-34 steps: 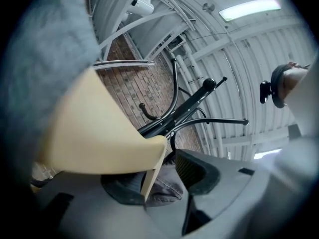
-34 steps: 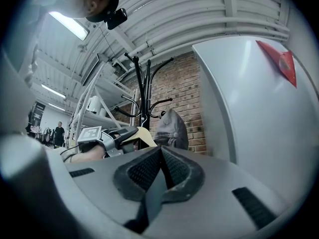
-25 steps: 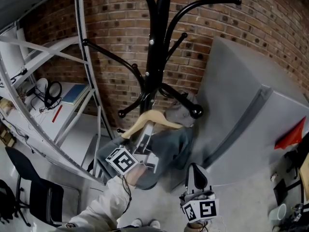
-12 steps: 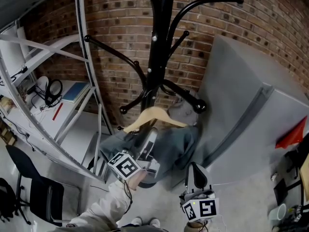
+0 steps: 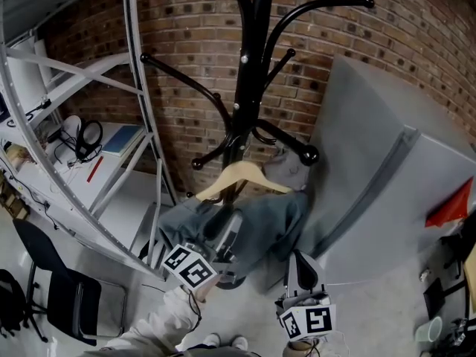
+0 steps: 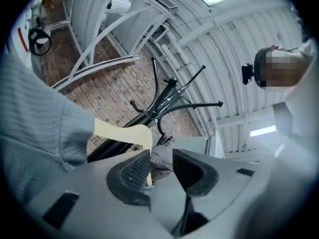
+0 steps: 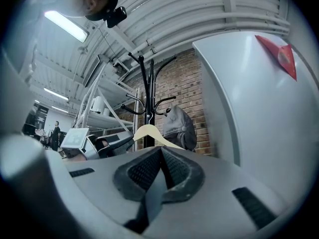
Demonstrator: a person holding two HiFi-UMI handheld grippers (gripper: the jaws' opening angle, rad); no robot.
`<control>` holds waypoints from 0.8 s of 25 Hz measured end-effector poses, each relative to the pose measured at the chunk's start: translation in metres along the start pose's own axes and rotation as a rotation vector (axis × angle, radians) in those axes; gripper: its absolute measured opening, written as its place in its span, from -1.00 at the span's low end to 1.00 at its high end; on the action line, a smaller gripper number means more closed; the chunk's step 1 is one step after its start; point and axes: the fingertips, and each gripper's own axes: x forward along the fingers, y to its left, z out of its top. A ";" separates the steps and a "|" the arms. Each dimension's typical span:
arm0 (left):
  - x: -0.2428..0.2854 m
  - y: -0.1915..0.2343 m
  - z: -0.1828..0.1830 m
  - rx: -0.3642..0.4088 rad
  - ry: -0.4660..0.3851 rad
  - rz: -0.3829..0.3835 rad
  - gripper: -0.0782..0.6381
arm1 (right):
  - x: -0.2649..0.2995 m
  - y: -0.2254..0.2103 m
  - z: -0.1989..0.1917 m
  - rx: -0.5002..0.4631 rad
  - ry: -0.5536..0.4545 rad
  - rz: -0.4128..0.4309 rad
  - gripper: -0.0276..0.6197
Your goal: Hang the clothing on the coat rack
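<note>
1. Landmark first: the black metal coat rack (image 5: 249,88) stands in front of a red brick wall (image 5: 186,21). Everything below is placed off that rack.
2. The grey-blue garment (image 5: 260,218) is draped on a pale wooden hanger (image 5: 242,177). It sits right up against the rack's pole, just under the lowest hooks. The hanger's own hook is lost behind the pole, so I can't tell what it's caught on.
3. The left gripper (image 5: 229,233) comes in from below the rack, a bit left of the pole. Its tips are at the front of the garment, just under the hanger.
4. In the left gripper view its jaws stand apart, though they've just been narrowing a little. A thin edge of the hanger (image 6: 124,133) sits in the gap right beside one pad, with grey cloth showing behind it. The pads aren't squeezing anything as far as I can see.
5. The right gripper (image 5: 300,265) is lower down, right of the pole, near the garment's bottom corner but not touching it. Its jaws are pressed tight together with nothing between them.
6. A soft grey cap (image 5: 286,171) hangs on a low hook right of the pole, just above the garment.
7. A big grey panel (image 5: 387,147) leans to the rack's right, and a white metal shelving frame (image 5: 134,50) stands to its left.
</note>
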 end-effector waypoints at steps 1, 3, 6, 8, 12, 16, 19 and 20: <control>-0.006 -0.004 0.002 0.035 0.003 0.001 -0.40 | -0.001 0.002 0.000 0.000 0.000 0.004 -0.85; -0.020 -0.013 0.006 0.111 0.013 -0.002 -0.45 | -0.003 0.005 -0.001 0.000 0.000 0.011 -0.85; -0.044 -0.023 0.008 0.206 0.041 -0.001 -0.47 | -0.009 0.011 -0.005 -0.002 0.009 0.020 -0.85; -0.061 -0.026 0.009 0.269 0.060 0.014 -0.51 | -0.014 0.015 -0.009 -0.006 0.016 0.026 -0.85; -0.092 -0.026 0.014 0.423 0.087 0.076 -0.58 | -0.023 0.025 -0.017 -0.013 0.034 0.037 -0.85; -0.120 -0.023 0.014 0.487 0.105 0.124 -0.61 | -0.031 0.036 -0.030 -0.031 0.059 0.047 -0.85; -0.147 -0.017 0.007 0.521 0.139 0.140 -0.63 | -0.038 0.043 -0.038 -0.028 0.075 0.051 -0.85; -0.154 -0.015 0.006 0.532 0.155 0.151 -0.64 | -0.040 0.045 -0.039 -0.024 0.079 0.052 -0.85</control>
